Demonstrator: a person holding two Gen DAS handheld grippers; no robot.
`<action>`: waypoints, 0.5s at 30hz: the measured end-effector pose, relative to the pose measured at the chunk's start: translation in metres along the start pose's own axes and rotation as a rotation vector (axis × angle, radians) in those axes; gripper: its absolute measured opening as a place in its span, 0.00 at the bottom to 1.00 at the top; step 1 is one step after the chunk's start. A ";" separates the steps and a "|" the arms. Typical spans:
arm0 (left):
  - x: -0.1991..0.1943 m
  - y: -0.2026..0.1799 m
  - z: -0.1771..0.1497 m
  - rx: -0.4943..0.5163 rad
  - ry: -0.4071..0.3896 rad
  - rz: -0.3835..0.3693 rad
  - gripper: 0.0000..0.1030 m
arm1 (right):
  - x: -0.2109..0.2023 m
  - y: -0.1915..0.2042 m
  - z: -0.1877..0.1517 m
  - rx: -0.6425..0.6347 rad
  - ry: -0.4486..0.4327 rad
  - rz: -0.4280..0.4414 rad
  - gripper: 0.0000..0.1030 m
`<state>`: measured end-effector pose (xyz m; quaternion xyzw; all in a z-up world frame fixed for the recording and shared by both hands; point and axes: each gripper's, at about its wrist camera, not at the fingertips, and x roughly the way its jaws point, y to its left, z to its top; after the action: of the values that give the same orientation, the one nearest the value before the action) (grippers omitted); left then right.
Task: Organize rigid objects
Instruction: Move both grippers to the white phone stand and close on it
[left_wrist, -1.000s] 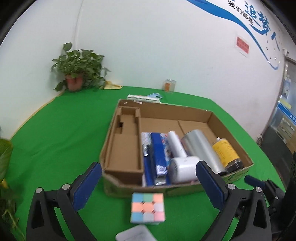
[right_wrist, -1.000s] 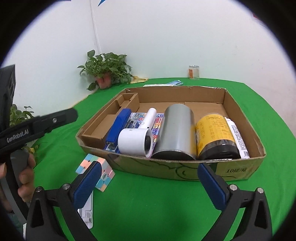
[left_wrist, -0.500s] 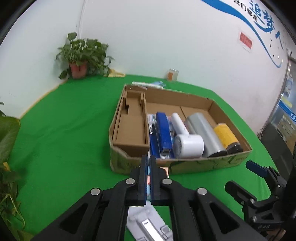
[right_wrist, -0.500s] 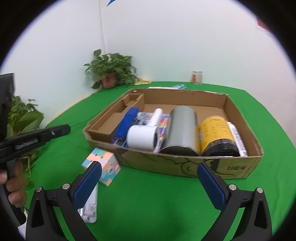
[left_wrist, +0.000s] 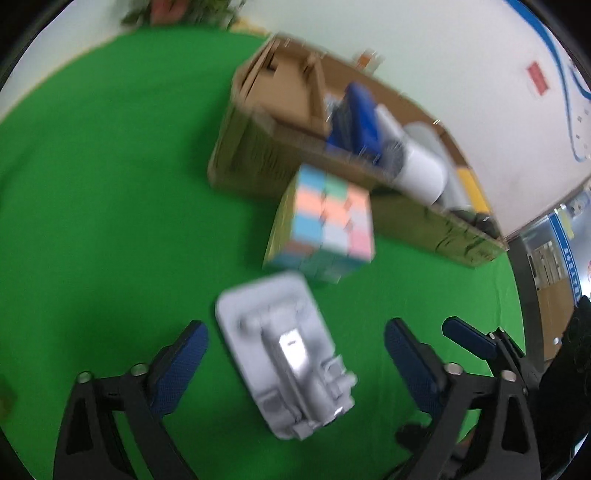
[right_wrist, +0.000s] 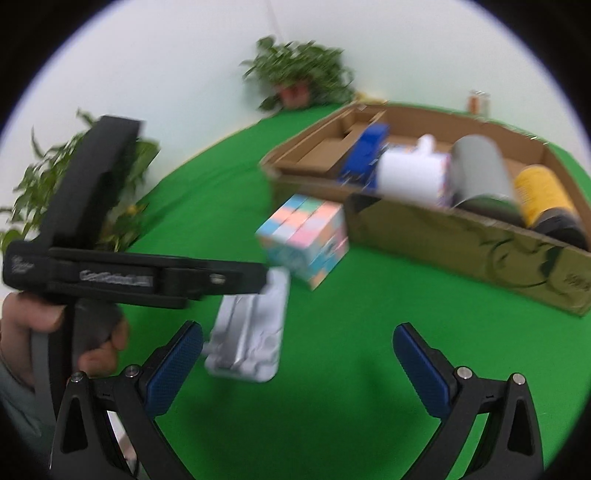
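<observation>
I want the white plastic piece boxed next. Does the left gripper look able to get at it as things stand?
Probably yes. The left gripper has its jaws opening on either side of the white plastic piece, which lies flat on the green cloth. Nothing lies between them; the pastel cube sits beyond it.

A table draped in a bright green cloth (right_wrist: 207, 192) carried everything. On it sat an open cardboard box (right_wrist: 461, 240), with a pastel puzzle cube (right_wrist: 306, 240) just in front of the box's near wall and a flat white plastic piece (left_wrist: 284, 354), too blurred to identify, lying on the cloth just beside the cube on the near side. A potted plant (right_wrist: 299, 81) stood at the far edge by the wall, and a small jar (right_wrist: 479, 100) stood beyond the box.
</observation>
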<state>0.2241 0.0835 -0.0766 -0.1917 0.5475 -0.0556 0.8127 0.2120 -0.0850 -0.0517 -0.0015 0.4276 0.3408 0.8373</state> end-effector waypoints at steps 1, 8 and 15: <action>0.009 0.003 -0.004 -0.020 0.033 -0.016 0.77 | 0.002 0.002 -0.003 -0.006 0.010 0.012 0.99; 0.022 -0.021 -0.019 0.017 0.061 -0.068 0.58 | -0.005 -0.002 -0.026 -0.031 0.055 0.090 0.99; 0.047 -0.063 -0.033 0.006 0.202 -0.310 0.58 | -0.019 -0.016 -0.045 -0.014 0.055 0.012 0.99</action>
<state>0.2203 0.0028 -0.1046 -0.2649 0.5899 -0.2005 0.7360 0.1813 -0.1212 -0.0711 -0.0141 0.4480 0.3484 0.8232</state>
